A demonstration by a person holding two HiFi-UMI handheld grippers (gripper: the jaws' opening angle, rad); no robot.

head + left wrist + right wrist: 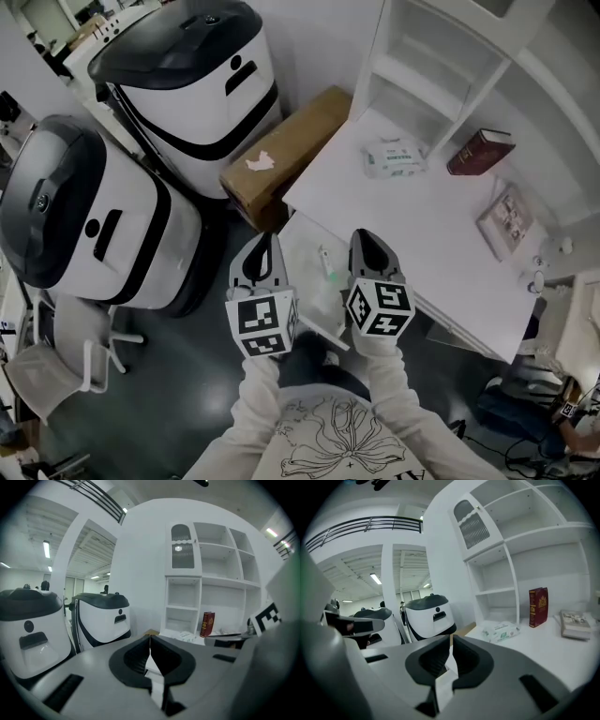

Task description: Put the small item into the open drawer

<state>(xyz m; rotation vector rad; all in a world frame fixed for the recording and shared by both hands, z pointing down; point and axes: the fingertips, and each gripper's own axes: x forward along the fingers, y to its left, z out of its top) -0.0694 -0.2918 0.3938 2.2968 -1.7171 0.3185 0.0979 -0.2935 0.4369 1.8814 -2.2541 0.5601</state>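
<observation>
Both grippers are up in front of the person, side by side and level with each other. The left gripper [265, 246] has its black fingers [133, 658] pressed together, tips touching, nothing between them. Same story on the right gripper [369, 244]: fingers [431, 660] closed tip to tip and empty.

And there's the task's thing: the small slender white-and-green item [325, 263] lies down in the white open drawer [302, 246], seen in the gap between the two grippers from the head view. The drawer is pulled out from the front edge of the white table [422, 244].

On the table, a white pack of tissues [394, 157] sits towards the back, a dark red hardback book [480, 150] stands just to its right against the white shelf unit [441, 56], and a pale picture book [506, 220] lies flat nearer the right end. A long brown cardboard box [286, 155] rests on the floor against the table's left corner. Beyond it stand two big rounded white-and-black machines [178, 84], one behind the other
</observation>
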